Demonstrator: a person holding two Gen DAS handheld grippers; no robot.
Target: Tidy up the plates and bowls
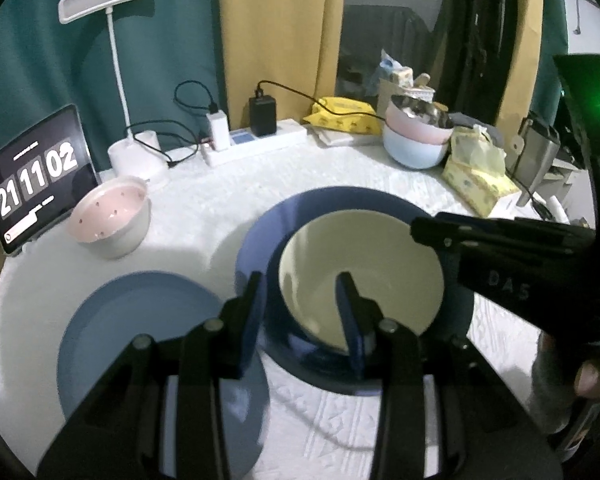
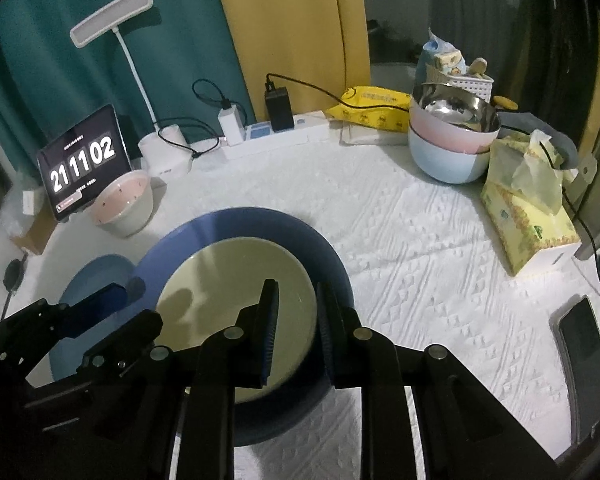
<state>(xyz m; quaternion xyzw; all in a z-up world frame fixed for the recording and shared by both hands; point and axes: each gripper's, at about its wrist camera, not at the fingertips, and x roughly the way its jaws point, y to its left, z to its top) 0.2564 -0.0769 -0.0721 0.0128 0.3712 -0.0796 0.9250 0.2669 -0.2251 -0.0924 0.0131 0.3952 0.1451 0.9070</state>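
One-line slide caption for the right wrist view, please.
Right gripper straddles the near rim of a dark blue bowl with cream interior, seated on a dark blue plate.

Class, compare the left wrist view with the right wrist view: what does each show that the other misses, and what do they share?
Only the left wrist view: a fingertip of the person's hand at the right edge, behind the right gripper.

Only the right wrist view: a dark phone lying on the cloth at the right edge.

Both: the cream bowl inside the dark blue bowl, the light blue plate, the pink-lined bowl, the clock tablet, the stacked bowls and the tissue pack.
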